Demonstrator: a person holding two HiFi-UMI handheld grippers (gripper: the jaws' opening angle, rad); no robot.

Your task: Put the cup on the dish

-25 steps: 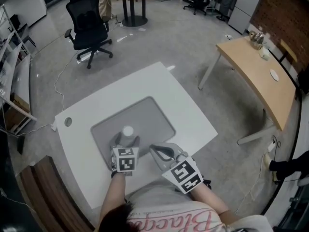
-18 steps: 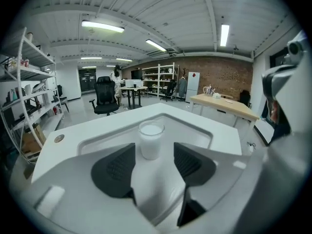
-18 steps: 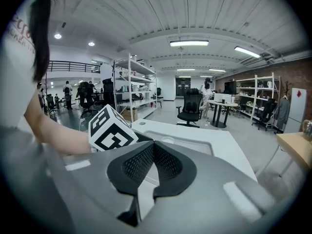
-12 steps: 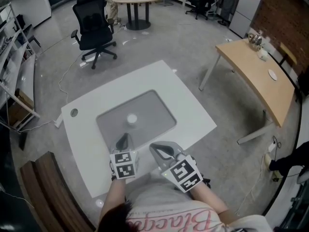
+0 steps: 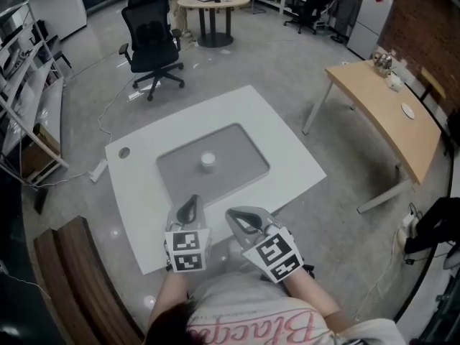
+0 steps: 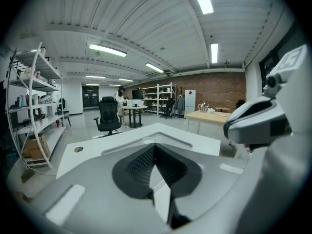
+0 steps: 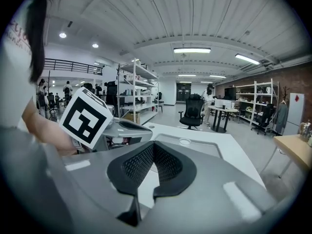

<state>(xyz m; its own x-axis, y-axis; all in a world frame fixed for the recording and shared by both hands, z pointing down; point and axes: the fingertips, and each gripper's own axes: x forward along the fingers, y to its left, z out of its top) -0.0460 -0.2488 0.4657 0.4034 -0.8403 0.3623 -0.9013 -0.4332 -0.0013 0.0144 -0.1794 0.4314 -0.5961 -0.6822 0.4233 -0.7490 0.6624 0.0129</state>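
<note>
Your left gripper (image 5: pixel 188 208) has its fingers closed tip to tip with nothing between them, and your right gripper (image 5: pixel 241 221) is the same: fingers together and empty. Both hang at the near edge of the white table (image 5: pixel 287 157), close to your body and well apart from the work. The cup (image 5: pixel 208 161) stands upright by itself near the middle of the grey mat (image 5: pixel 241 153) that lies on the table, and nothing touches it. It is too small in these views to say whether a dish lies under it, though both gripper views show a pale round rim there. Since neither of your 2 grippers holds anything, I judge the placing step to be at or past its end. The next move calls for little: check that the cup sits square on the dish and does not overhang it. If it is off, you would need to open 1 set of fingers, reach forward over the mat, and take the cup by its sides.
</note>
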